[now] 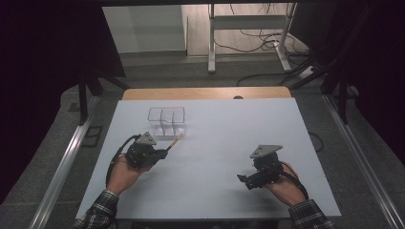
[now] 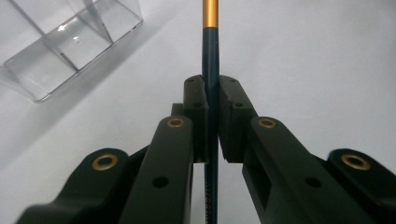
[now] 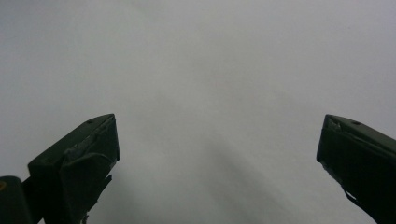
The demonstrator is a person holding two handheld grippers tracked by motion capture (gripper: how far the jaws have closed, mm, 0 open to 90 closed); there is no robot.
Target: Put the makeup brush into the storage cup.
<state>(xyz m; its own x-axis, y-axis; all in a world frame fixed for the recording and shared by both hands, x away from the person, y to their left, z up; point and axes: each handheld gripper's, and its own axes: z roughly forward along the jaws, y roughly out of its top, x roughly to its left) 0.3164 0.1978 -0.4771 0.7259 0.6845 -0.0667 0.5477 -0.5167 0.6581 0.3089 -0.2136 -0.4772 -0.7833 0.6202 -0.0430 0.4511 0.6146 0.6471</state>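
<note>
Surface: white rectangular tabletop (image 1: 219, 143), pale wood strip along its far edge, on grey floor between 2 metal rails; dark curtains left and right, white desk frame and loose cables beyond.

Left gripper (image 1: 165, 153): near left, jaws clamped on a slim dark-blue pencil with gold band (image 2: 210, 70), tip pointing far-right.

Clear plastic box with 2 compartments (image 1: 166, 121): just beyond the pencil tip, upright.

Right gripper (image 1: 242, 180): near right, jaws spread wide, holding nothing, over bare tabletop.
</note>
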